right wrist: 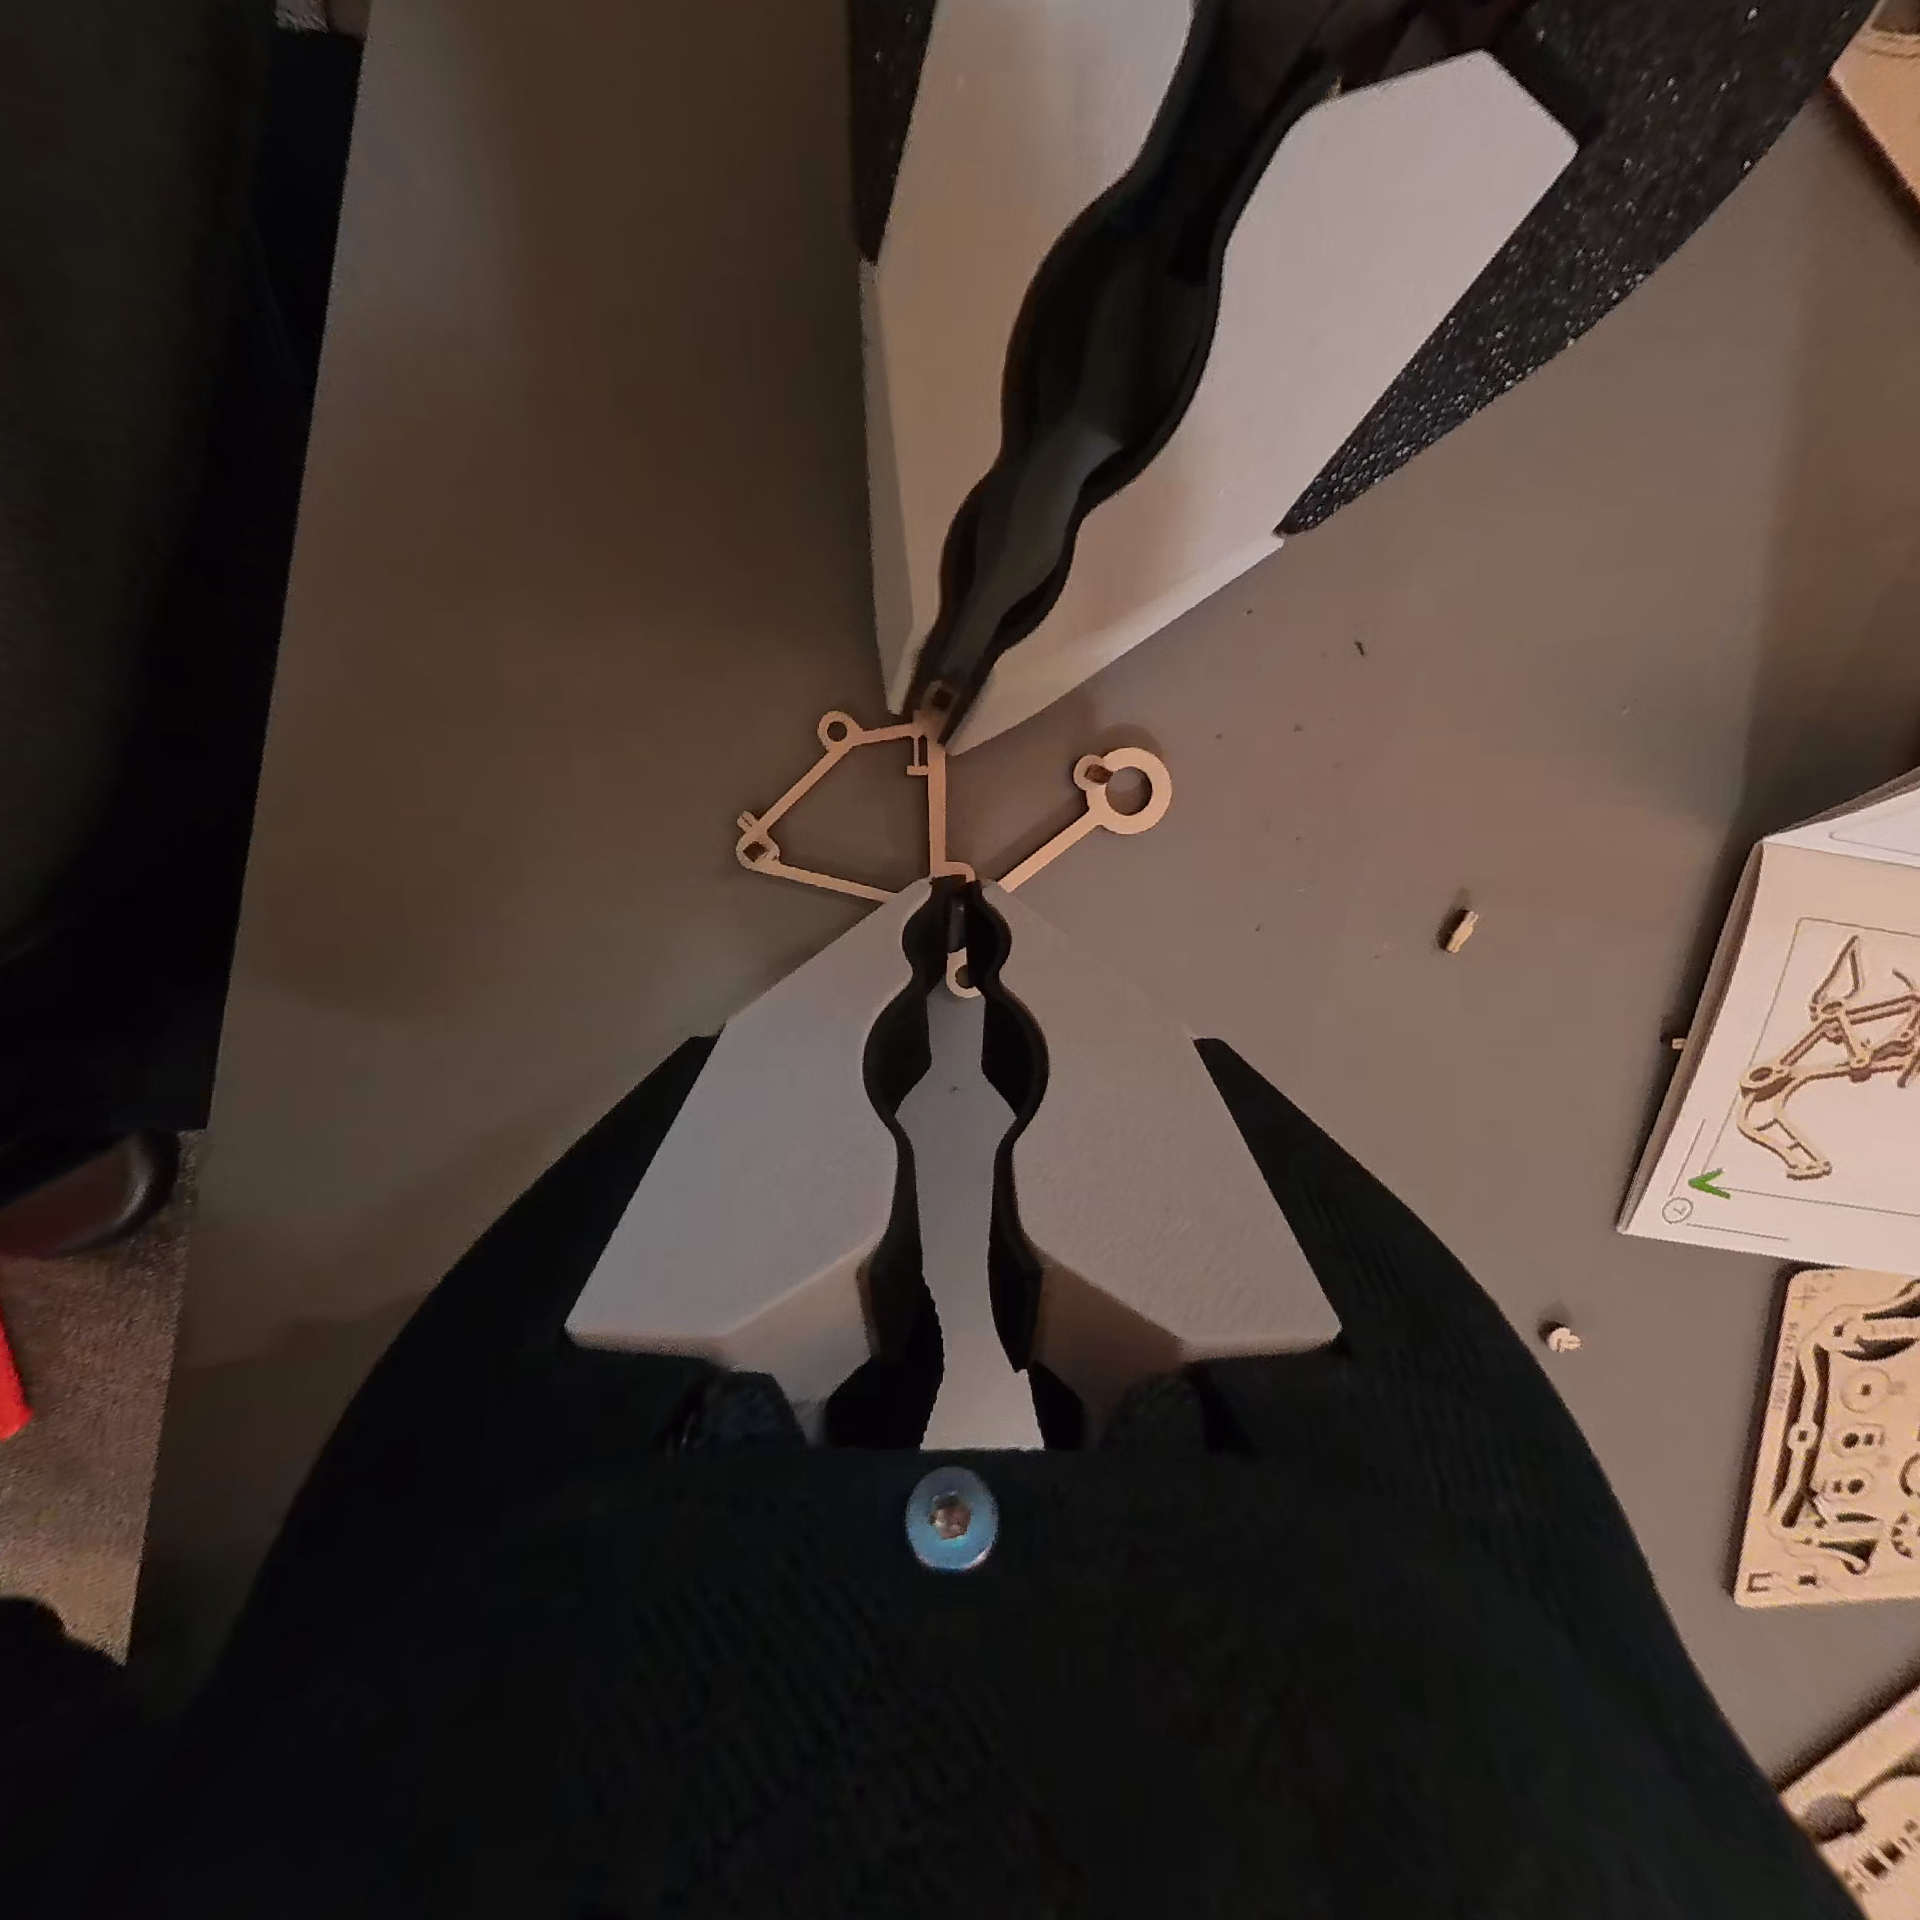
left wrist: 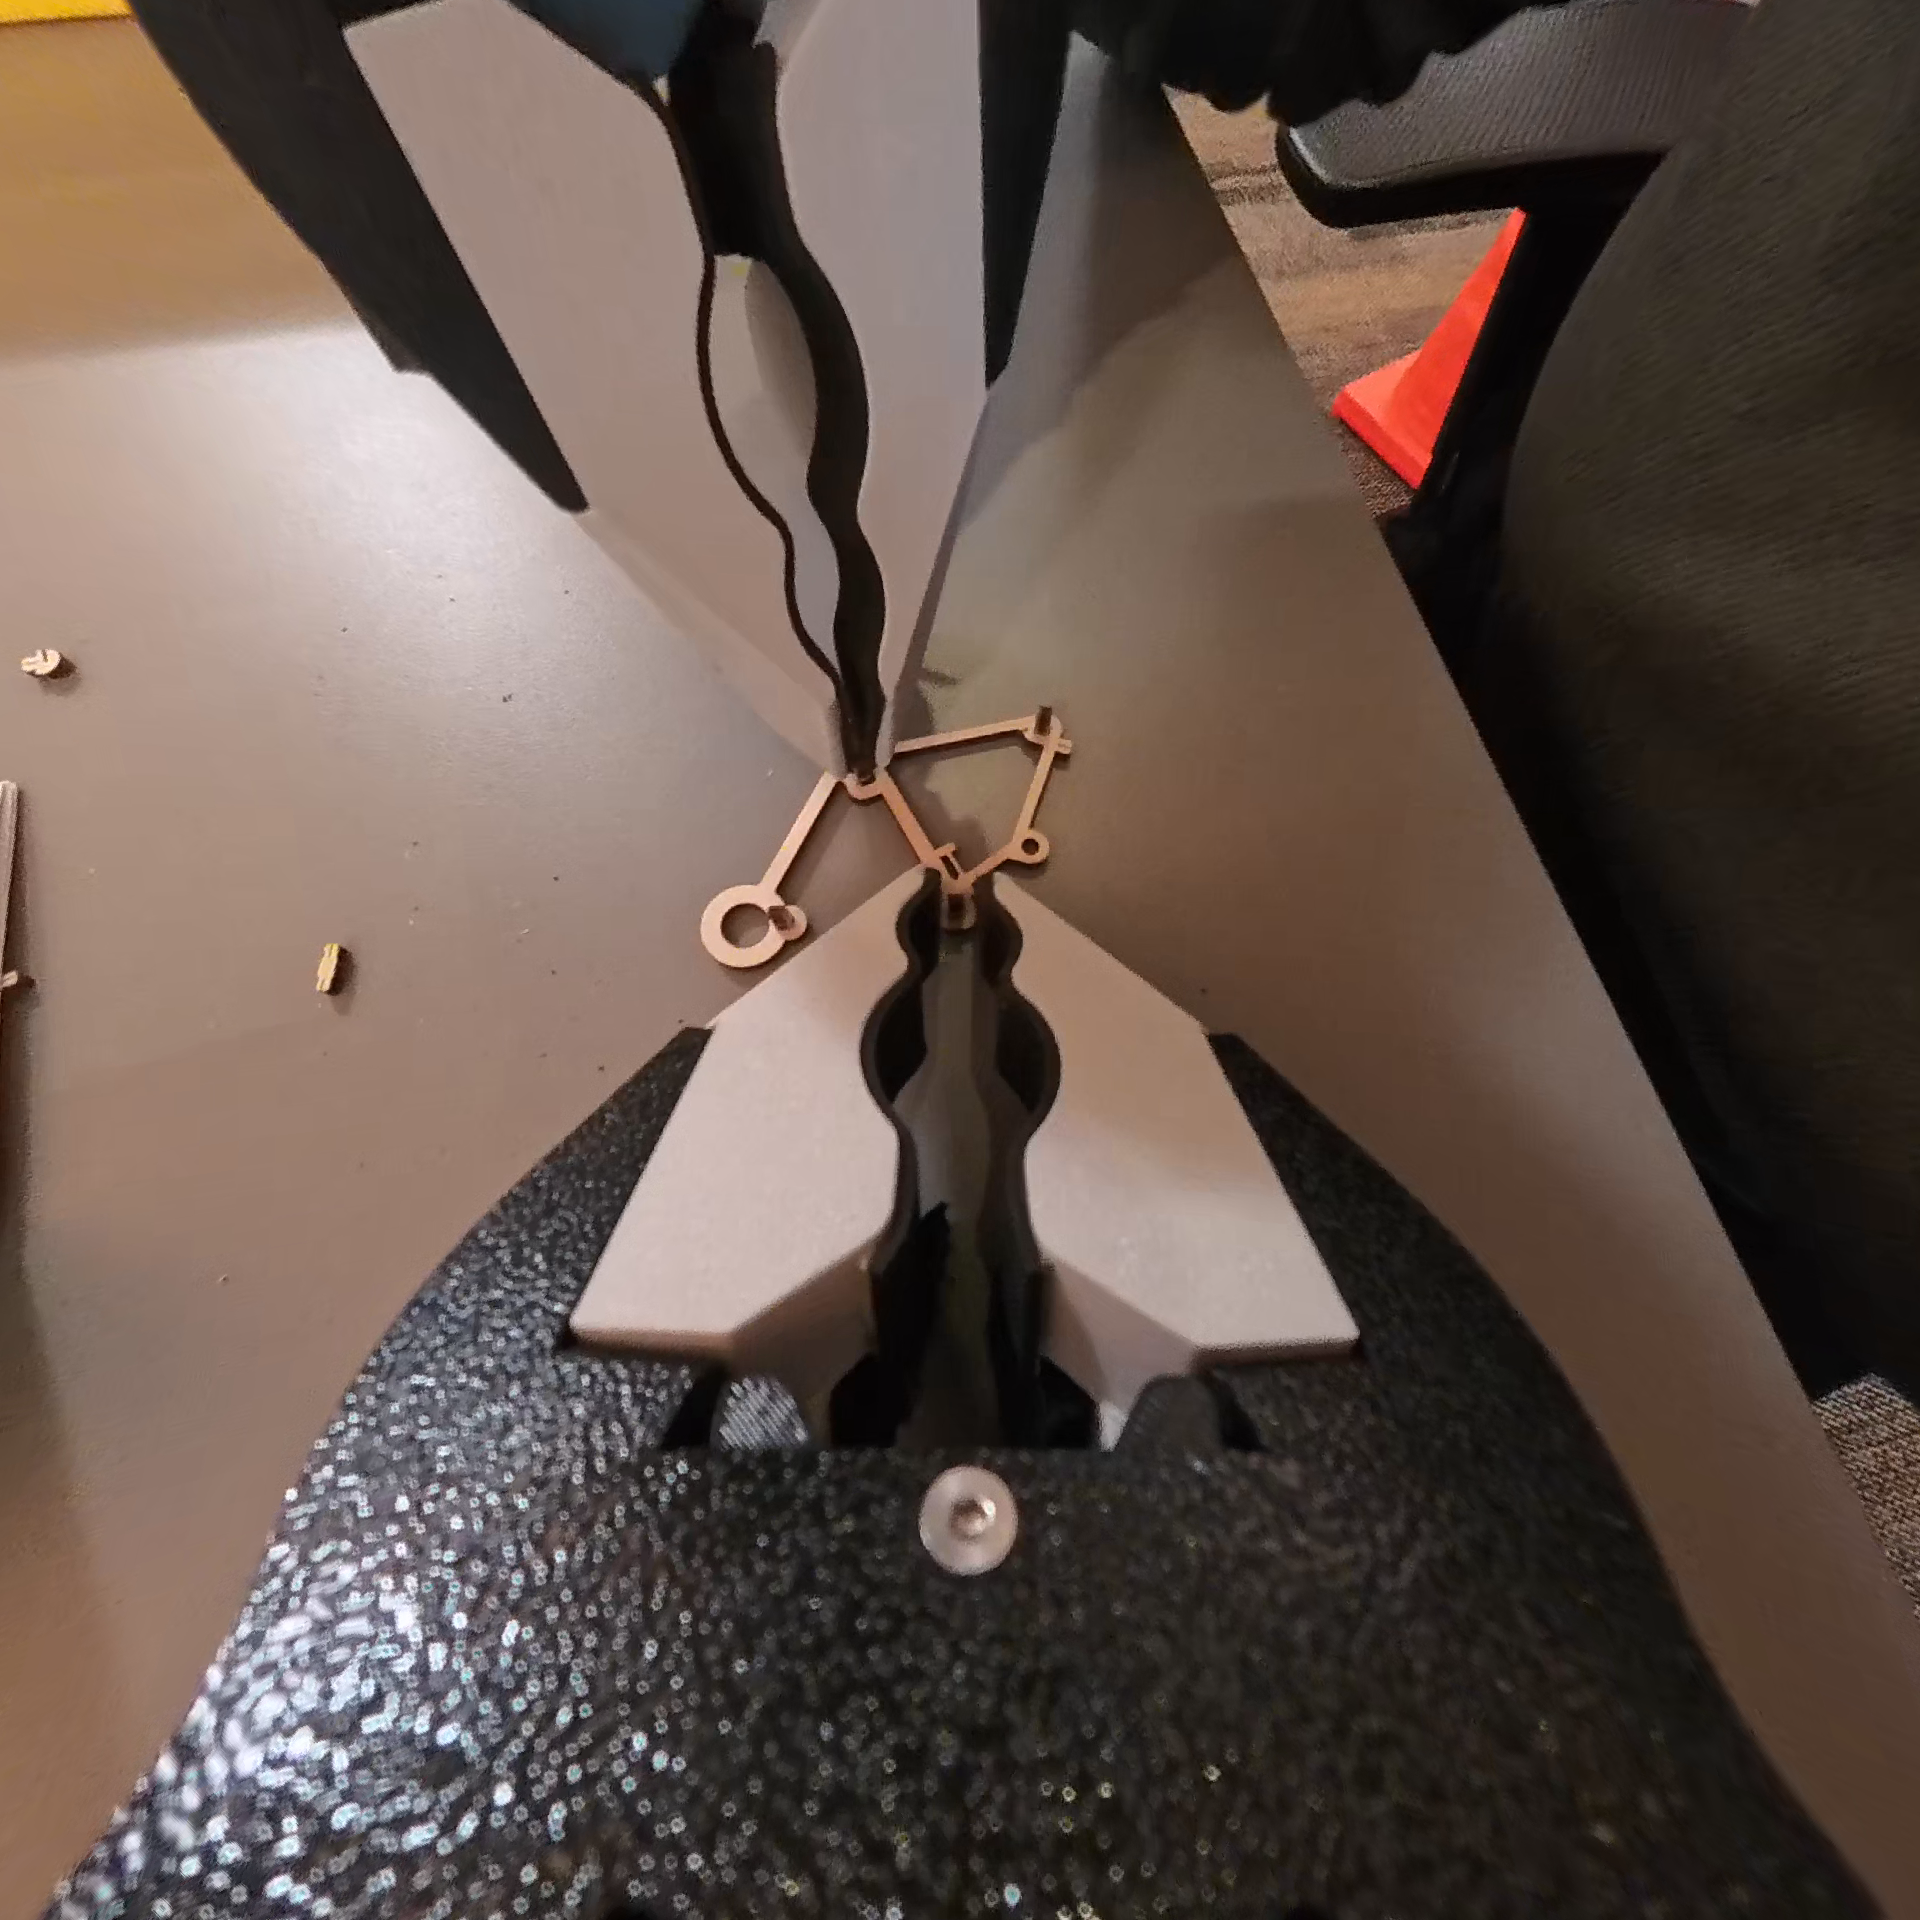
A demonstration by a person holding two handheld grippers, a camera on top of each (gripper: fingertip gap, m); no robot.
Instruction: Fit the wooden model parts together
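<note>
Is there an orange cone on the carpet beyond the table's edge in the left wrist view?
Yes. An orange cone stands on the carpet past the table, beside a dark chair.

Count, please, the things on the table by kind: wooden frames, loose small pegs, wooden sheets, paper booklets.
Wooden frame: 1
Loose small pegs: 2
Wooden sheets: 2
Paper booklet: 1
Total: 6
</note>
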